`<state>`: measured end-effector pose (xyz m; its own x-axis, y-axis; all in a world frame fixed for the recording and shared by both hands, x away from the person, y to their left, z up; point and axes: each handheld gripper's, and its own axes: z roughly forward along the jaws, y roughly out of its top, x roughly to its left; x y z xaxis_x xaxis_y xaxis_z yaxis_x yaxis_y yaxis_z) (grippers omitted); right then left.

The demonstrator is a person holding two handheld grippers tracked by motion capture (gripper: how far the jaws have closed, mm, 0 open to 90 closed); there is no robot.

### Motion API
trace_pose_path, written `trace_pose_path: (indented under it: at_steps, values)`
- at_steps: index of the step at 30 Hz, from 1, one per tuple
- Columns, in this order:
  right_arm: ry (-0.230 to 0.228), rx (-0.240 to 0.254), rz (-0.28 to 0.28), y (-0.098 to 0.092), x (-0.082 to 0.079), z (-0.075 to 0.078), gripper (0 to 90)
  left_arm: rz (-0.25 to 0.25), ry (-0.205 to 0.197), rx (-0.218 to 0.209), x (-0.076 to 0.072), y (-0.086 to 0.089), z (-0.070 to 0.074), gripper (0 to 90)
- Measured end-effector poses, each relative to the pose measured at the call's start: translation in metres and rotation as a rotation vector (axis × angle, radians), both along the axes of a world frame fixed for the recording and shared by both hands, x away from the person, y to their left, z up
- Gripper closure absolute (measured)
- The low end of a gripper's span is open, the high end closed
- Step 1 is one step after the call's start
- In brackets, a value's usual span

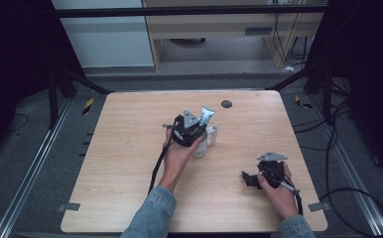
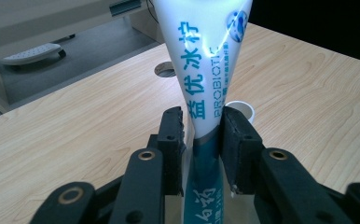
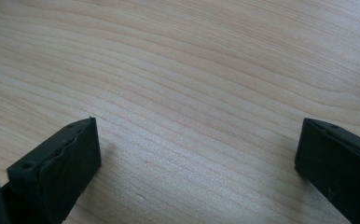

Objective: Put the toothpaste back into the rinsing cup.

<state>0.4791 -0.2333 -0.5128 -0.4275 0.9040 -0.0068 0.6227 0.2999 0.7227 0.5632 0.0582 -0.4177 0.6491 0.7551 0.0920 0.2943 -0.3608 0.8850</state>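
Observation:
A white and teal toothpaste tube (image 2: 206, 70) stands upright, its lower end in a clear glass (image 1: 199, 148) at the table's middle. My left gripper (image 2: 204, 122) has its jaws on either side of the tube's narrow part. A thin gap shows beside the left pad (image 2: 173, 140), so the pads do not press on it. In the high view the left gripper (image 1: 199, 129) sits over the glass with the tube (image 1: 207, 116) rising past it. My right gripper (image 1: 246, 178) rests low at the table's front right, open, with bare wood between its pads (image 3: 61, 168).
A small white cylinder (image 1: 212, 134) stands just right of the glass, also seen behind the jaws (image 2: 241, 109). A dark round grommet (image 1: 226, 104) sits in the wooden table (image 1: 130, 163) near its far edge. Cables trail from both grippers.

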Motion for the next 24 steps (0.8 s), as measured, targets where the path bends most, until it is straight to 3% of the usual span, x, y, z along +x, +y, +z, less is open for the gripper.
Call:
trace_pose_path:
  at_steps: [24]
  values:
    - [0.000,0.000,0.000,0.0000,0.0000,0.0000,0.4,0.004,-0.014,0.003,-0.0049,0.0023,0.0023,59.2]
